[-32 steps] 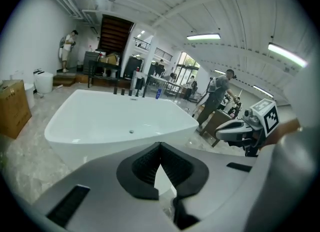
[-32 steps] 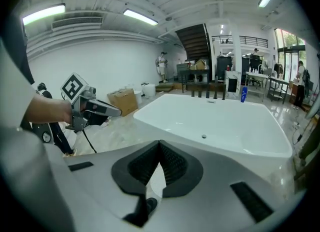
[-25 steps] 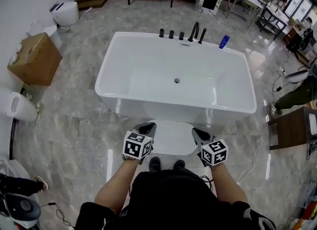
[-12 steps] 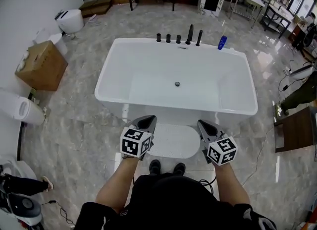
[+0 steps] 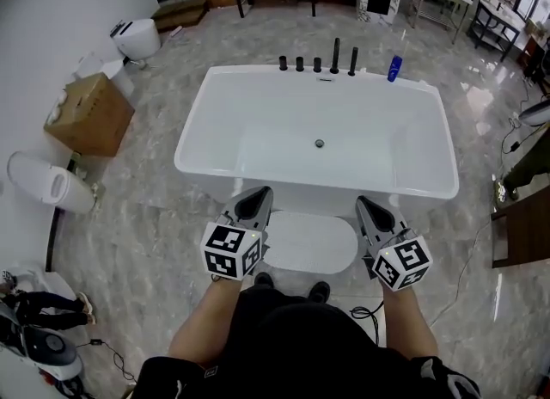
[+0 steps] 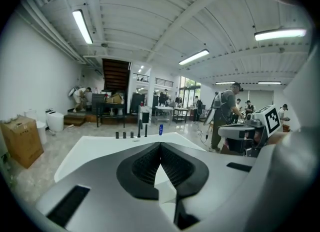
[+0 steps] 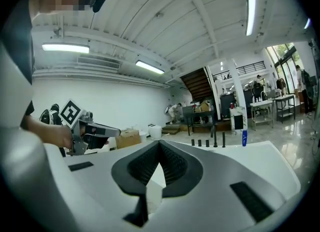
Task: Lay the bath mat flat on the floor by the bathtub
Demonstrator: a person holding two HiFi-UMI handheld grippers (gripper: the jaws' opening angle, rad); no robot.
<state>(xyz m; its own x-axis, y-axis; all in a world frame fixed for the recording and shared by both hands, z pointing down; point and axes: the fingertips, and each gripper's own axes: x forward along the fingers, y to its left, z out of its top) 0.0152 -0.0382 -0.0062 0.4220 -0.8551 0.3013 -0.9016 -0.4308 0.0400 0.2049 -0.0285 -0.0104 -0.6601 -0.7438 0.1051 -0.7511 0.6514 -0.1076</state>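
As far as anyone standing by can judge, the job looks all but finished. The bath mat (image 5: 309, 242) lies spread and flat on the floor (image 5: 146, 217). Its far edge is just beside the near wall of the bathtub (image 5: 258, 126), and its near edge is just ahead of the person's shoes (image 5: 265, 279). No fold or turned-up corner shows from above. The left gripper (image 5: 259, 196) hangs over the mat's left end and the right gripper (image 5: 366, 206) over its right end, both pointing toward the tub. Each claw is clenched tip to tip, and I judge both empty: the white glimpsed behind the tips seems to be tub or mat beyond, not pinched cloth. What remains, at most, is a check that the mat sits square to the tub.
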